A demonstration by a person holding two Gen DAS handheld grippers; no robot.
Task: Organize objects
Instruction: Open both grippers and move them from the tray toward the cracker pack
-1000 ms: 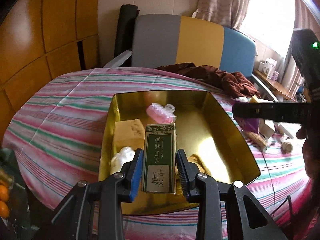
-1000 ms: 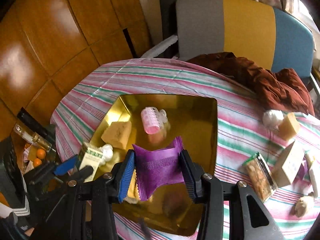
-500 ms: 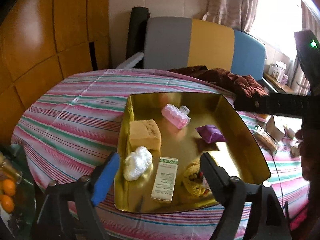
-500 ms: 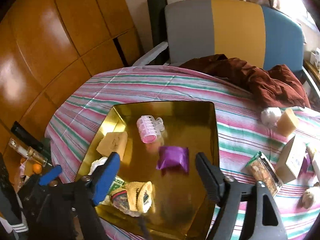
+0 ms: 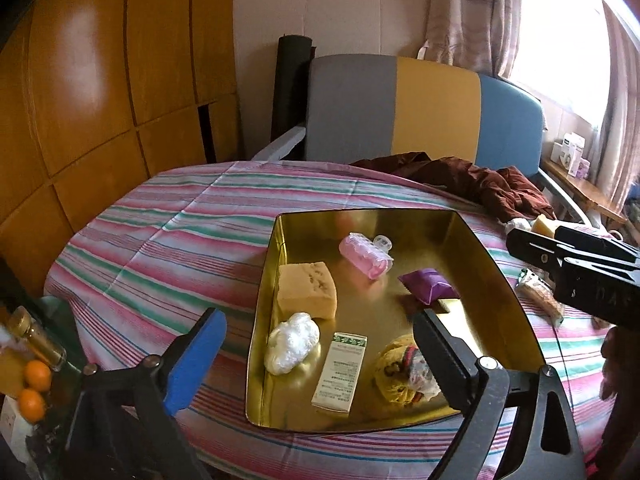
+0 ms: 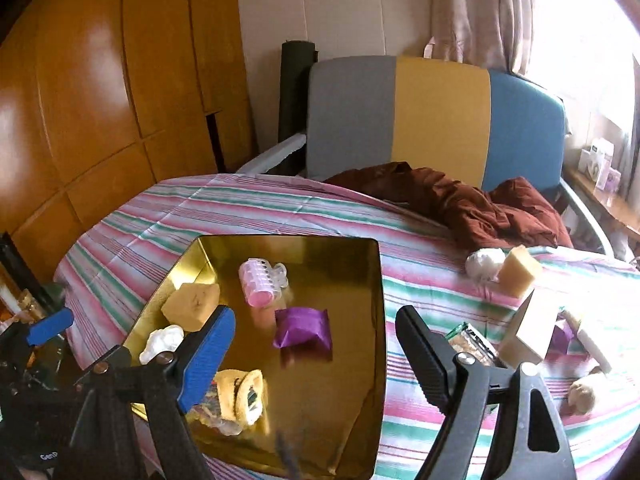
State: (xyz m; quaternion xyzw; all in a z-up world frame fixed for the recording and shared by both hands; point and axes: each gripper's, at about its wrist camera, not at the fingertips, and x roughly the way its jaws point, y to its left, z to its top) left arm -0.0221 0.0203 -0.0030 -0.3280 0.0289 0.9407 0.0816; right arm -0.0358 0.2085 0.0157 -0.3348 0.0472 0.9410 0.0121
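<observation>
The left claw (image 5: 316,344) now gapes wide, and the green box (image 5: 340,372) it gripped a second ago lies flat at the tray's (image 5: 516,312) lower middle. The right claw (image 6: 312,344) has likewise let go; the purple pouch (image 6: 303,327) rests mid-tray.

Daylight reaches you from the overexposed window behind the pale patterned curtain (image 5: 460,12) at upper right; its panes are blown out in both views. The shiny gold metal tray (image 5: 516,300) mirrors its contents and carries bright patches. The glossy orange wooden wall panels (image 6: 80,92) show soft glare. Fisheye distortion bends all edges, and the corners are vignetted black.
</observation>
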